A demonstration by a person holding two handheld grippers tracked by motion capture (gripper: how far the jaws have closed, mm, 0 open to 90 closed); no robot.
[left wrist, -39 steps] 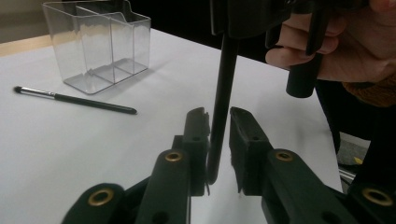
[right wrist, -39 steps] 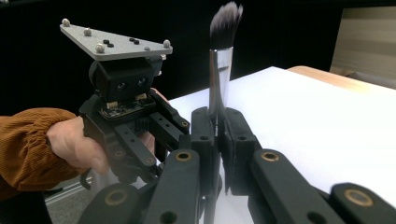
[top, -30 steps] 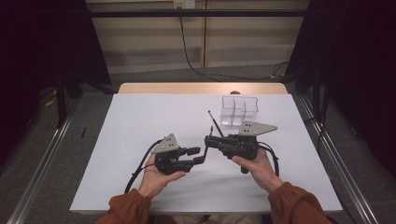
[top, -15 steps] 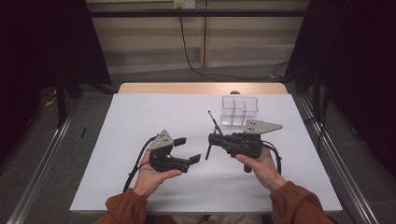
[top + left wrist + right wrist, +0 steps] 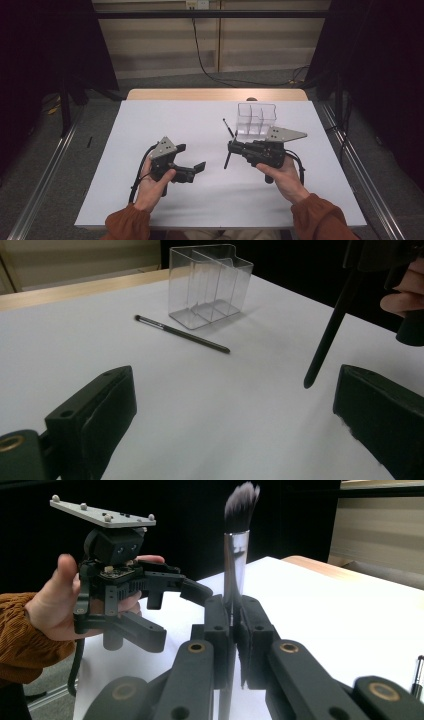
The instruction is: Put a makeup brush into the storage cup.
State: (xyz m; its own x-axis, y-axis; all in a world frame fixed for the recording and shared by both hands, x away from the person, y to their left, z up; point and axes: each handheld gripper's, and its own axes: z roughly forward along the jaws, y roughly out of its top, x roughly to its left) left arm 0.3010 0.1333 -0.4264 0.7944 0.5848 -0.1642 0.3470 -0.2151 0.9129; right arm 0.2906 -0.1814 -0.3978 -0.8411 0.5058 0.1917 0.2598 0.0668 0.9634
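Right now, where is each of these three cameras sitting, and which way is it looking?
High view: above the person's side, looking forward and down on the white table; both forearms, left gripper and right gripper show.
Left gripper view: rides that gripper, low over the table, looking past its open jaws at the clear organizer and thin brush.
Right gripper view: looks along jaws shut on the makeup brush, toward the left hand.
Shared: high and left gripper views both show the organizer.

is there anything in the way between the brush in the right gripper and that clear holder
Nothing visible. The right gripper is shut on the makeup brush, and the clear holder stands just beyond it on bare table. The thin brush lies beside the holder, off that path; the left gripper is open, off to the side.
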